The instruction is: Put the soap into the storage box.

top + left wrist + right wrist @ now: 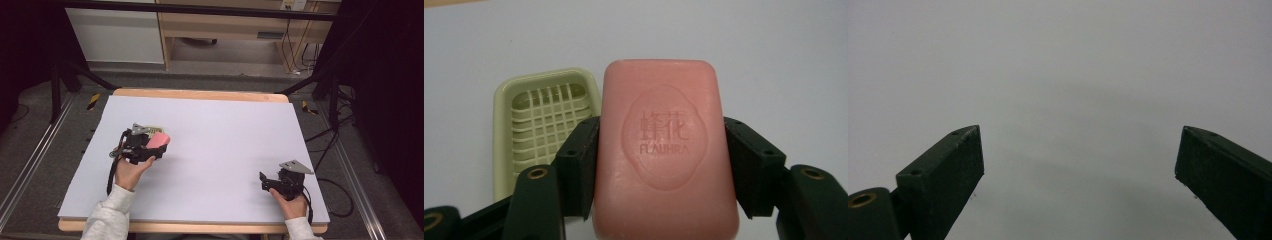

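Observation:
A pink bar of soap (665, 150) with a stamped oval mark is clamped between the two black jaws of my left gripper (662, 167), which is shut on it. Seen from above, the soap (158, 139) is held just over the left part of the white table sheet. A pale green soap dish (536, 120) with a lattice floor lies on the sheet just behind and left of the soap; in the high view the dish (152, 128) peeks out behind my left gripper (152, 146). My right gripper (266, 181) rests at the front right, open, nothing between its jaws (1079, 170).
The white sheet (225, 130) covers a wooden table whose edge (200, 94) shows at the back. Black frame bars and cables (325, 145) run beside the table on the right. A wooden desk (225, 30) stands on the floor beyond.

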Tool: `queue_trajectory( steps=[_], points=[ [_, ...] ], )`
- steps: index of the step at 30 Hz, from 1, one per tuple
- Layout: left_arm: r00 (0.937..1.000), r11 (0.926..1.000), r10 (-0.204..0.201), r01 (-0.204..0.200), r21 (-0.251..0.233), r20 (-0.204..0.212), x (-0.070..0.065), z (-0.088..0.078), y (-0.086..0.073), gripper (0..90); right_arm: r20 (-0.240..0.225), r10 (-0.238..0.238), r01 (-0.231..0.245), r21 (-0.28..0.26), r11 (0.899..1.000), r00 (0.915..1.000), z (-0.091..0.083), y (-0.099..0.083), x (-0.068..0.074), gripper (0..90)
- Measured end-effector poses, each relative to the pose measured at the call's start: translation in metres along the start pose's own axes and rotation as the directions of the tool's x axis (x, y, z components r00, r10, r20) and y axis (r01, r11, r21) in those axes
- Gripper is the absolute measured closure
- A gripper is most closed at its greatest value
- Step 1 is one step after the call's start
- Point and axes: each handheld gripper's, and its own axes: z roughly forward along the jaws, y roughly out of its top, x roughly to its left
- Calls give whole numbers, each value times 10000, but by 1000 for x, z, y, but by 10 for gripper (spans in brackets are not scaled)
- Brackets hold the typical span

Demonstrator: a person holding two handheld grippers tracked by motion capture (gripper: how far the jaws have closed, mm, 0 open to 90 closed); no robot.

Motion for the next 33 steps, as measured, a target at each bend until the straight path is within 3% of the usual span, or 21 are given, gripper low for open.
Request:
queue_trajectory(
  steps=[22,33],
  points=[
    [9984,9993,-376,375,-37,-414,28,5,13,374,2,-51,51,35,10000,10000,2,1,1,56],
    [9969,9988,-455,464,133,-649,38,20,15,374,26,-151,151,71,9999,9999,4,2,3,54]
  ],
)
